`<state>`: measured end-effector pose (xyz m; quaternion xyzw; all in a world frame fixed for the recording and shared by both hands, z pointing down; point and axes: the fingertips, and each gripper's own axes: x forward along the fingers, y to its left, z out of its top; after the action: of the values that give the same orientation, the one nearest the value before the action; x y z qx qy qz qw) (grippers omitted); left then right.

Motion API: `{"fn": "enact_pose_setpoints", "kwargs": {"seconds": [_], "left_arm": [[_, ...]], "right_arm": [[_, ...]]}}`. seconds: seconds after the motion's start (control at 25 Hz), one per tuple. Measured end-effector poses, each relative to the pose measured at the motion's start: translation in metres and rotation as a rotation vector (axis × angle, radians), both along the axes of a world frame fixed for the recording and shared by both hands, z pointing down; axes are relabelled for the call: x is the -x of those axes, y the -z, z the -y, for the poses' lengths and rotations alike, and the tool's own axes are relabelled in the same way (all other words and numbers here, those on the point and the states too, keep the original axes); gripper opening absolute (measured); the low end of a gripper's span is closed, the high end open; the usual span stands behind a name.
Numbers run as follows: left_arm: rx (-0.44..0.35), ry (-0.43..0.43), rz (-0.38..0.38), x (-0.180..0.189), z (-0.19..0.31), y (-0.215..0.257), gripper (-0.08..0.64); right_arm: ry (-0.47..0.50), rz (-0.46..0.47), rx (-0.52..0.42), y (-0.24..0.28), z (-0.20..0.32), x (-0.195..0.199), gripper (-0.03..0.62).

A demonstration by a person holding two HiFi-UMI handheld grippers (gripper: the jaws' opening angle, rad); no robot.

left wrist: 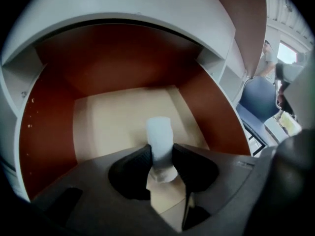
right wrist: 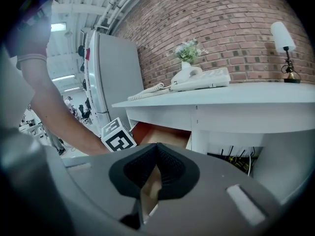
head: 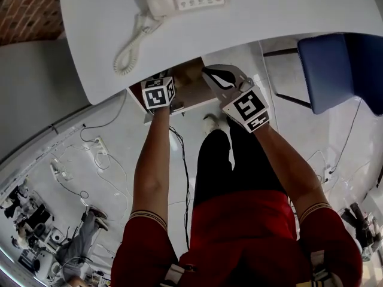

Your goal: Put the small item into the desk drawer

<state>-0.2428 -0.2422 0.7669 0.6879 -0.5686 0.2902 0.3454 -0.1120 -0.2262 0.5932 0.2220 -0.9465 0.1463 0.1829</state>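
**Small item (left wrist: 159, 132) pinched over the open drawer, not yet released**

My left fingers (left wrist: 139, 157) are part closed on it, one pad on each side of its lower half, while its pale top pokes out beyond them above the drawer (left wrist: 106, 114) and its light wooden bottom. It touches nothing but my pads.

I judge the drop to be the risk. It is narrow and rounded, so if I let go this high it may topple, bounce or roll off to the back. My grip sits low on it, so a jolt could tip it between the pads. The edge of the worktop (head: 269, 23) hangs close overhead, and I could knock it when I pull out.

My left forearm reaches straight ahead with the fingers angled steeply down into the drawer. My right fingers (right wrist: 170, 168) are pressed together with nothing in them. They are tilted only a little downward, just beside the drawer's right side and under the worktop.
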Motion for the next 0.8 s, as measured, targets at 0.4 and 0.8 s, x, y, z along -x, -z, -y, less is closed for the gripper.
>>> {"fn": "enact_pose_setpoints", "kwargs": {"seconds": [0.4,0.8], "left_arm": [[0.123,0.033,0.005,0.009,-0.006,-0.032,0.146],[0.127,0.007,-0.017,0.008,-0.006,-0.030,0.184]], "right_arm": [[-0.005,-0.010,0.003,-0.008,0.001,0.001,0.011],[0.001,-0.016,-0.004,-0.007,-0.004,-0.003,0.011]]}}
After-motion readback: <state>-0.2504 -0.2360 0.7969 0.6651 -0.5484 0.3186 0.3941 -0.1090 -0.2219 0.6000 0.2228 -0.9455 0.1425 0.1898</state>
